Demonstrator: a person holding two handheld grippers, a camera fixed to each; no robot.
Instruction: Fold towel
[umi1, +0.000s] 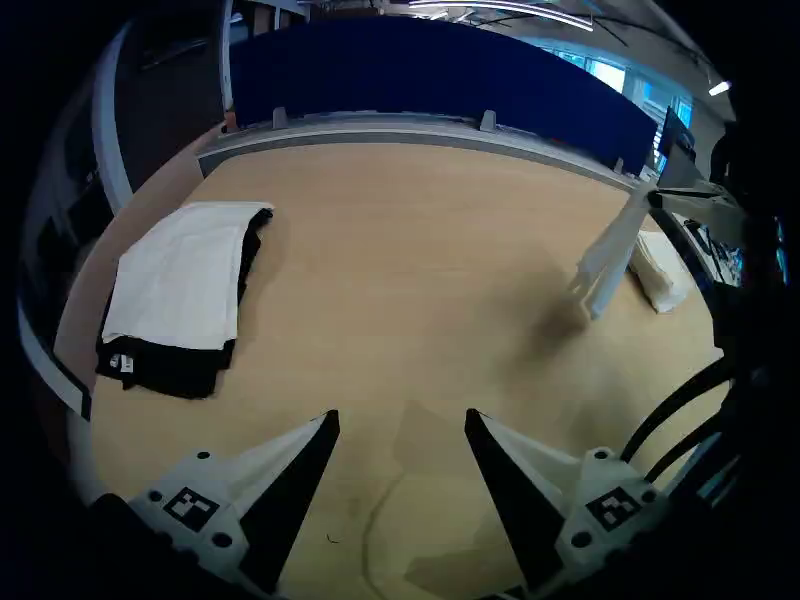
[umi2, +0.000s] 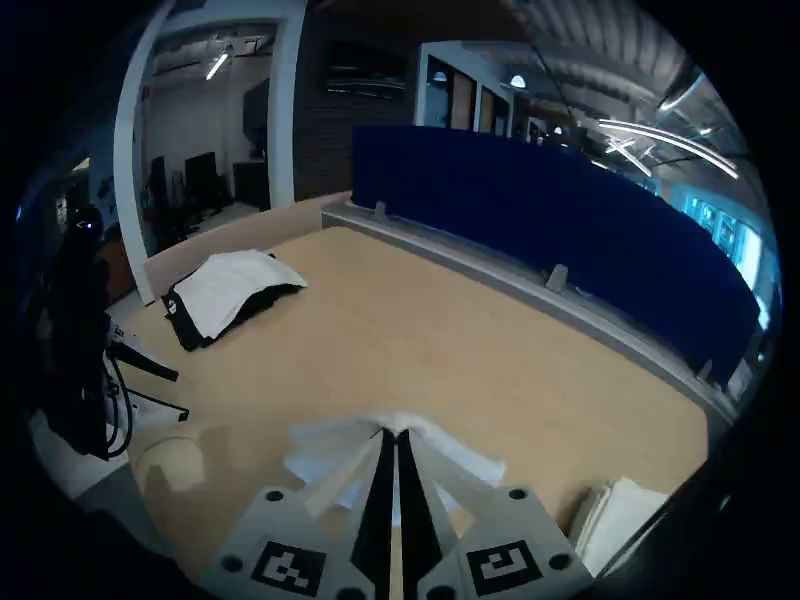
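Up close in the right gripper view, the right gripper (umi2: 397, 436) has its two fingers pressed together on a white towel (umi2: 440, 452), pinching the cloth at its top edge so that it bunches and spreads out to either side of the tips. From the left gripper view the same towel hangs as a narrow strip off to the right: its long axis runs nearly upright, leaning a little, with the held end up and to the right and the free end pointing down and to the left, at or just above the wooden table (umi1: 420, 260); whether it touches the top cannot be told. The left gripper (umi1: 400, 414) hovers low over the near part of the table with its fingers spread wide and nothing between them. A folded white pile (umi1: 662, 275) lies just beside the hanging towel, and a stack of white cloth on black cloth (umi1: 180, 285) lies well apart at the table's far left. A blue divider (umi1: 430, 70) runs along the back edge.
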